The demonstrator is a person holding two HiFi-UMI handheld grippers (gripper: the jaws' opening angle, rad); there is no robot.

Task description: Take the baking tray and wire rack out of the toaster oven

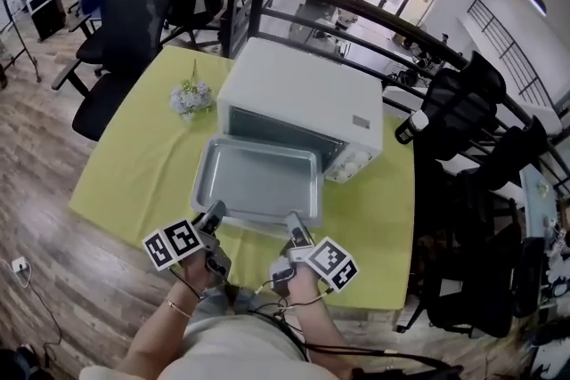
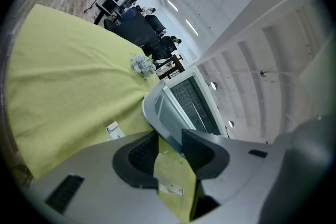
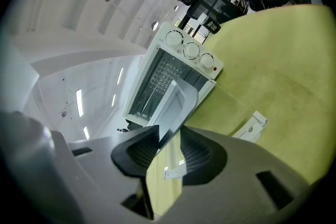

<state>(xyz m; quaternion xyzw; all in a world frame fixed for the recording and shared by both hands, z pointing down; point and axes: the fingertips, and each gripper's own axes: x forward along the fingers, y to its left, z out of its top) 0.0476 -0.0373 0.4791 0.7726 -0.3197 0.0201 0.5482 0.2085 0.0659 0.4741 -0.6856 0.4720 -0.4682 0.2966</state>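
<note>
Across the lower left of the head view runs a wooden floor (image 1: 53, 280), with black office chairs (image 1: 125, 22) in the upper left. A table (image 1: 134, 182) under a yellow-green cloth fills the middle. A dark railing (image 1: 356, 0) crosses behind it, and more black chairs (image 1: 463, 111) crowd the right side.

On the cloth, a small bunch of pale flowers (image 1: 191, 98) stands just left of a white toaster oven (image 1: 303, 93). A dark bottle with a white cap (image 1: 411, 126) sits at the oven's right.

The baking tray (image 1: 258, 182), grey and empty, is at the picture's centre, drawn out in front of the oven mouth. The left gripper (image 1: 214, 211) is clamped on its near left corner and the right gripper (image 1: 294, 222) on its near right corner. Each gripper view shows the tray rim pinched between the pads. The wire rack (image 3: 157, 78) is inside the oven.

Bare cloth lies open left of the tray. To the right, the table edge is near.
</note>
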